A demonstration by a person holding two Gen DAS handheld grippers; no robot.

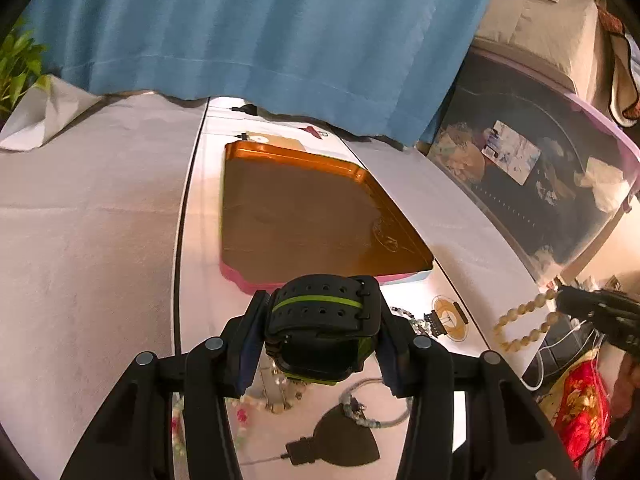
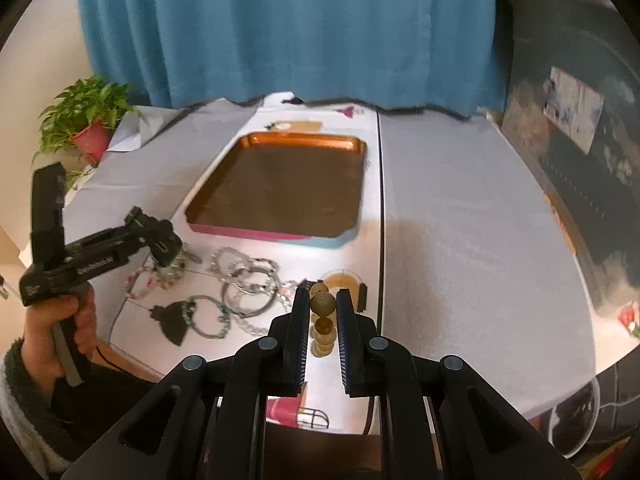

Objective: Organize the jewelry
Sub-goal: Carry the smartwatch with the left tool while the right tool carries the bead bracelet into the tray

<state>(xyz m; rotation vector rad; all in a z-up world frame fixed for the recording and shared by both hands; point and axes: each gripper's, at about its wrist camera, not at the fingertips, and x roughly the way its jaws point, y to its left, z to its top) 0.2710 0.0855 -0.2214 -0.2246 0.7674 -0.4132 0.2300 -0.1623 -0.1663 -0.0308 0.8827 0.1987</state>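
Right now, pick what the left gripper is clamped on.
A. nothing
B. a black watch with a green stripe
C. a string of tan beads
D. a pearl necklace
B: the left gripper has its jaws closed on the black watch, whose green-striped strap shows between them.

A shallow rectangular copper-lined tin tray (image 2: 280, 184) lay on the white-covered table (image 2: 460, 240) before a hanging blue curtain (image 2: 288, 28), with a scatter of beaded bracelets (image 2: 248, 284) on the cloth just nearer than it and a potted green plant (image 2: 86, 116) far left.
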